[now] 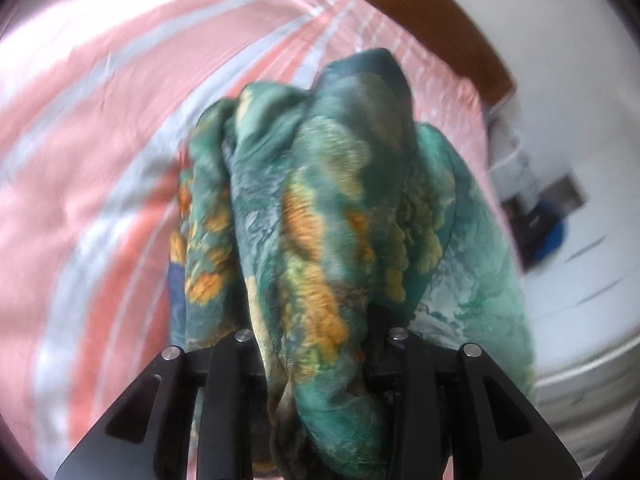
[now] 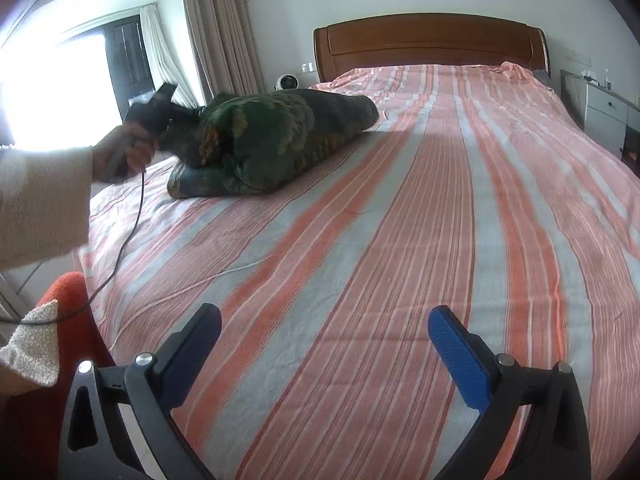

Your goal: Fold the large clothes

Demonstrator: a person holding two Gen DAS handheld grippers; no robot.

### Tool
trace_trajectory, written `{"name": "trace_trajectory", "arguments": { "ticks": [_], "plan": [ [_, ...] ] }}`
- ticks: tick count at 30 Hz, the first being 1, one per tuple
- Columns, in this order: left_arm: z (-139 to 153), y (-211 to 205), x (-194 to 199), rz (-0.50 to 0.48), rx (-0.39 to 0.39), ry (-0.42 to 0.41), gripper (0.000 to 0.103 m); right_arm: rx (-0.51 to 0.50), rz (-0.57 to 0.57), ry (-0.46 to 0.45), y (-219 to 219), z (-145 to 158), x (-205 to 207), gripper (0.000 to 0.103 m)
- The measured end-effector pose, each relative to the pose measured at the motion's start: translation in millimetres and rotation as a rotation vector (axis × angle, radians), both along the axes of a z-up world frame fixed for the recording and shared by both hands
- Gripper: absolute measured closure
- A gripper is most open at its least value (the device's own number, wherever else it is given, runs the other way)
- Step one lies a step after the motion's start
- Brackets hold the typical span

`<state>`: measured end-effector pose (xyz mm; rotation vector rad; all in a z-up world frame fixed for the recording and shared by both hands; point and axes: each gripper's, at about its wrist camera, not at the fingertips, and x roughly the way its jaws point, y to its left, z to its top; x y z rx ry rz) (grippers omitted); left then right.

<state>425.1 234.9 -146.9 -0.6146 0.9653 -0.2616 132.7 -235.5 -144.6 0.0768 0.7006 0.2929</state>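
The left hand-held gripper is clamped on a bunched green garment printed with yellow and orange flowers; the silky cloth spills out from between its fingers and covers them, so only the black linkage arms show on either side. From the right wrist view, that same garment lies in a rumpled heap on the left part of the bed, resting on the pink, orange and grey striped bedsheet, partway between the foot of the bed and the brown wooden headboard. The person's left hand, coming out of a cream fleece sleeve, grips the black handle of that gripper at the near end of the heap, and a thin dark cable hangs down from it.

The right hand-held gripper hovers over bare sheet near the foot of the bed, well apart from the garment, its blue-padded fingers spread wide with nothing between them. Beige curtains hang by a bright window, and a white bedside cabinet stands to the right of the bed.
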Motion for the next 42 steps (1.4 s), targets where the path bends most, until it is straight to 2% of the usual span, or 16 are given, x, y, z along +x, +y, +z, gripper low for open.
{"name": "trace_trajectory", "arguments": {
  "ticks": [3, 7, 9, 12, 15, 17, 19, 20, 23, 26, 28, 31, 33, 37, 39, 42],
  "plan": [
    [-4, 8, -5, 0.001, -0.094, -0.03, 0.055, 0.0, -0.007, 0.007, 0, 15, 19, 0.001],
    [4, 11, -13, -0.004, -0.111, -0.061, 0.04, -0.018, 0.003, -0.09, 19, 72, 73, 0.001],
    [6, 23, -22, 0.002, -0.115, -0.08, 0.028, -0.019, 0.05, -0.138, 45, 105, 119, 0.001],
    [17, 37, -51, 0.044, -0.042, -0.136, 0.014, -0.054, 0.118, -0.105, 101, 125, 210, 0.001],
    [16, 49, -86, 0.127, 0.024, -0.189, 0.009, -0.133, 0.139, -0.039, 156, 107, 274, 0.001],
    [9, 57, -112, 0.213, 0.063, -0.212, 0.009, -0.188, 0.229, 0.076, 195, 74, 297, 0.0],
    [-2, 62, -133, 0.283, 0.134, -0.215, 0.009, -0.37, 0.249, 0.105, 230, 47, 298, 0.0],
    [-5, 65, -139, 0.3, 0.152, -0.222, 0.009, -0.405, 0.252, 0.092, 235, 48, 295, 0.0],
    [-14, 67, -154, 0.35, 0.184, -0.272, 0.009, -0.371, 0.245, 0.084, 229, 79, 288, 0.001],
    [-18, 67, -160, 0.352, 0.204, -0.306, 0.009, -0.275, 0.196, -0.03, 226, 122, 290, 0.001],
    [-15, 64, -162, 0.344, 0.237, -0.336, 0.009, -0.211, 0.142, -0.062, 235, 129, 309, 0.001],
    [-12, 60, -161, 0.344, 0.332, -0.361, 0.009, -0.113, 0.074, -0.016, 264, 104, 352, 0.001],
    [-15, 61, -156, 0.335, 0.377, -0.337, 0.009, -0.025, 0.072, 0.063, 286, 70, 378, 0.0],
    [-24, 70, -153, 0.327, 0.345, -0.29, 0.009, -0.22, 0.077, 0.054, 333, 11, 389, 0.0],
    [-26, 73, -147, 0.318, 0.355, -0.272, 0.009, -0.243, 0.078, 0.011, 337, 6, 386, 0.0],
    [-27, 72, -137, 0.312, 0.371, -0.246, 0.009, -0.197, 0.087, 0.021, 324, 4, 386, 0.0]
  ]
}}
